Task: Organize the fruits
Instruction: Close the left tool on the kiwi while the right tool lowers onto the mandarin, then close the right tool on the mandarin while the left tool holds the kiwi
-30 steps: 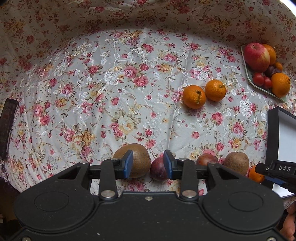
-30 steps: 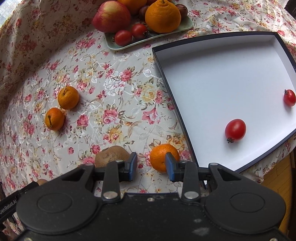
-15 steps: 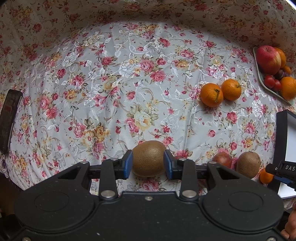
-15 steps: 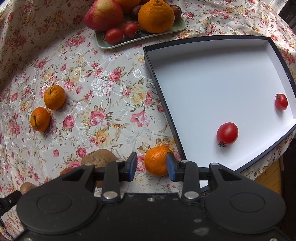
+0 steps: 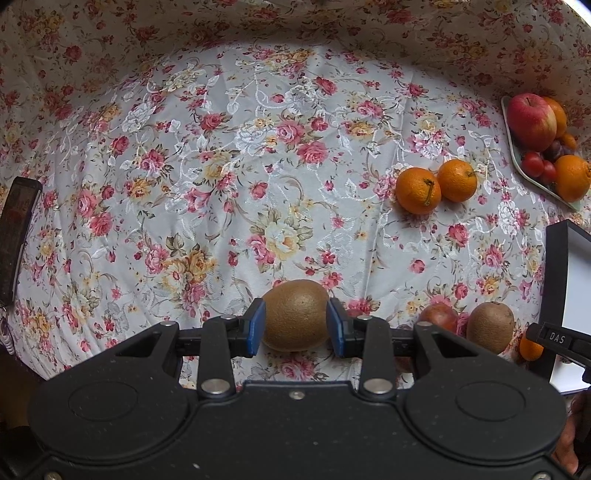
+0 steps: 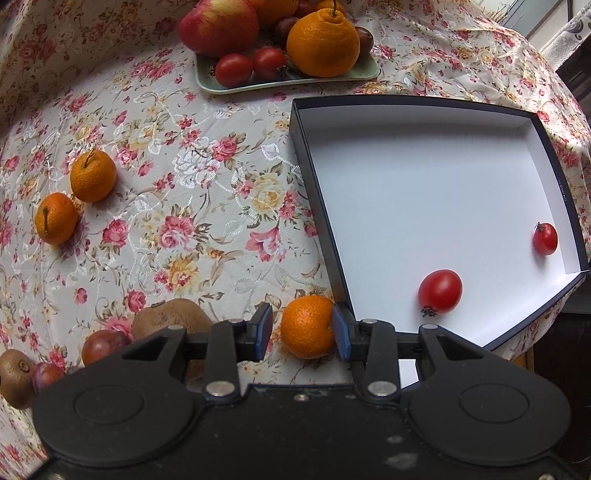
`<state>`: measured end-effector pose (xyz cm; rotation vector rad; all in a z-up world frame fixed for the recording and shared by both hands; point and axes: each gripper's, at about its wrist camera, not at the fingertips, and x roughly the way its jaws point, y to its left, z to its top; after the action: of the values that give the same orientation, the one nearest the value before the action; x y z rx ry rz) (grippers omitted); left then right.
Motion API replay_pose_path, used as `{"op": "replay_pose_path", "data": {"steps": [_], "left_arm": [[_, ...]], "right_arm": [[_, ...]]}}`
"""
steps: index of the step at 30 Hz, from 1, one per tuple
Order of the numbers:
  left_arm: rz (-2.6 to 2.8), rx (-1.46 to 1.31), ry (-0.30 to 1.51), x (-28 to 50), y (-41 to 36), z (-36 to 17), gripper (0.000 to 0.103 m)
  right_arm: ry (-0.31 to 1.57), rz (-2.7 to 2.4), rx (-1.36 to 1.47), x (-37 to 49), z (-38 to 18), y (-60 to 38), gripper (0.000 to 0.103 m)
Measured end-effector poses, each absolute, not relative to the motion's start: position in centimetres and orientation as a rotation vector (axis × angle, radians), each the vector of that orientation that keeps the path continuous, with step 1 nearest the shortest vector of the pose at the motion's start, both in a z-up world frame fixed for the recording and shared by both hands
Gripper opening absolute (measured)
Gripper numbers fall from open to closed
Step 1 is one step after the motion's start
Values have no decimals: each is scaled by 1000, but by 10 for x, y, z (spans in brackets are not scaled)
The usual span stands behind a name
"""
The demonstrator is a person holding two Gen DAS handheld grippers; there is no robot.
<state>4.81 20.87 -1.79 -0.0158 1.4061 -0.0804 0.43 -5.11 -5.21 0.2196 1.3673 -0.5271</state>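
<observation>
My left gripper (image 5: 295, 326) has its blue pads around a brown kiwi (image 5: 295, 314) that rests on the floral tablecloth; the pads sit at its sides, and I cannot tell if they press it. My right gripper (image 6: 302, 328) is open around a small tangerine (image 6: 308, 326) beside the box; the right pad touches it and a gap shows on the left. The dark box (image 6: 546, 147) with a white floor holds two cherry tomatoes (image 6: 440, 291), (image 6: 545, 238). Two tangerines (image 5: 418, 190), (image 5: 457, 180) lie together on the cloth.
A green plate (image 6: 354, 74) at the back carries an apple (image 6: 219, 26), a big orange, tomatoes and plums. A second kiwi (image 5: 489, 326) and a plum (image 5: 437, 317) lie right of my left gripper. A dark flat object (image 5: 16, 229) lies at the table's left edge.
My left gripper shifted from the plum to the kiwi, which now sits between its pads. My right gripper moved in so that the small tangerine now lies between its pads.
</observation>
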Motion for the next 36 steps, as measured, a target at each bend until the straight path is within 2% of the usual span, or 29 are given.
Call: {"op": "replay_pose_path", "data": {"steps": [3, 5, 8, 13, 18, 24, 29, 36], "left_arm": [[-79, -19, 1409, 48, 210, -18, 45], [-76, -21, 1412, 48, 211, -19, 45], [-79, -21, 1416, 48, 211, -20, 45], [-80, -25, 1419, 49, 212, -20, 45], [-85, -24, 1416, 48, 211, -19, 45], [-88, -27, 1417, 48, 212, -18, 45], [-89, -35, 1417, 49, 212, -18, 45], [-93, -34, 1418, 48, 212, -17, 45]], "right_arm": [[1340, -509, 191, 4, -48, -48, 26], [1312, -489, 213, 4, -42, -48, 12], [1296, -428, 281, 7, -37, -48, 10], [1326, -422, 357, 8, -37, -55, 13], [1333, -433, 385, 5, -37, -61, 20], [1338, -475, 300, 7, -42, -57, 25], [1358, -497, 261, 8, -47, -57, 35], [1363, -520, 238, 8, -53, -57, 38]]}}
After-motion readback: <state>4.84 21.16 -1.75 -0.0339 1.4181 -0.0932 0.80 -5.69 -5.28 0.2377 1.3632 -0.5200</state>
